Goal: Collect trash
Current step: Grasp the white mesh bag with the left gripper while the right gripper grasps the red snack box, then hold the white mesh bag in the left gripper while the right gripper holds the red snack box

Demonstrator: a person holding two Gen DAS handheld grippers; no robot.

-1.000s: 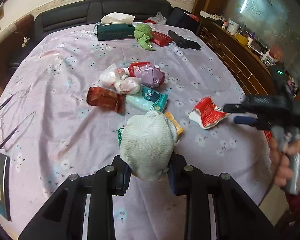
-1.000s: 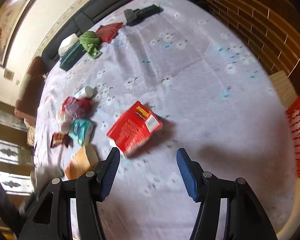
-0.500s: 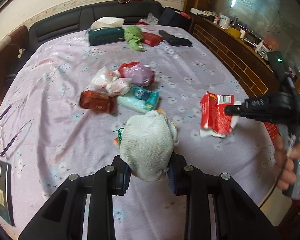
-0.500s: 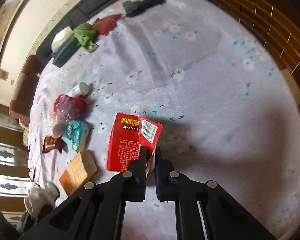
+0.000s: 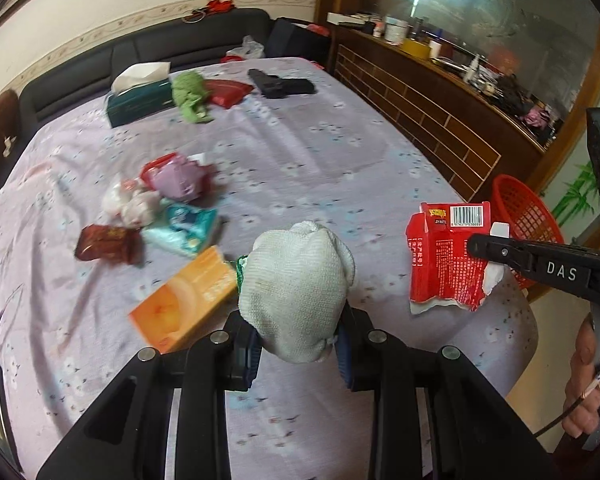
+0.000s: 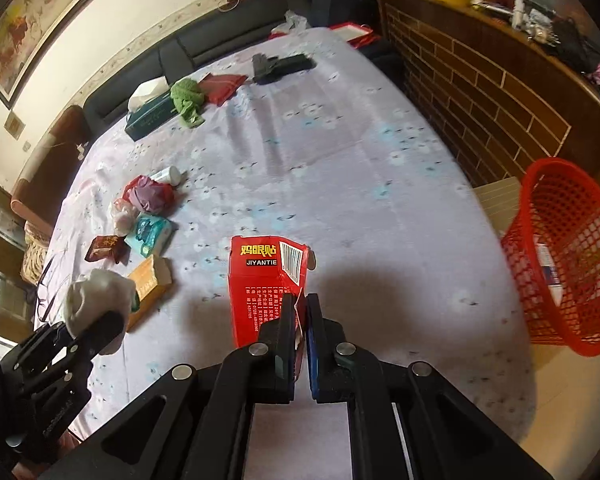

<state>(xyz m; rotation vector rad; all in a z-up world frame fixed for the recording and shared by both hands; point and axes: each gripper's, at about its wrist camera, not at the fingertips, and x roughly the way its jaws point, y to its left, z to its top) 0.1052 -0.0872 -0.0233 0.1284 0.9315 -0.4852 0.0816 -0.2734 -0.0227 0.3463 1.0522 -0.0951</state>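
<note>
My left gripper (image 5: 296,344) is shut on a white knitted glove (image 5: 296,280) and holds it above the lilac tablecloth; the glove also shows in the right wrist view (image 6: 96,300). My right gripper (image 6: 299,320) is shut on a torn red carton (image 6: 266,280) and holds it upright above the table; the carton also shows in the left wrist view (image 5: 446,256). A red mesh basket (image 6: 568,256) stands on the floor off the table's right edge, also in the left wrist view (image 5: 524,216). Loose trash lies on the table: an orange box (image 5: 184,296), a teal packet (image 5: 184,228), a brown wrapper (image 5: 108,244), plastic bags (image 5: 172,176).
At the far end lie a tissue box (image 5: 140,96), a green cloth (image 5: 190,96), a red pouch (image 5: 228,90) and a black object (image 5: 282,84). A black sofa (image 5: 148,44) runs behind. A wooden brick-pattern counter (image 6: 484,92) borders the right side. Glasses lie at the table's left edge.
My right gripper closed on the red carton and lifted it off the table, swinging right so the red basket has come into view. My left gripper kept hold of the glove and moved slightly right.
</note>
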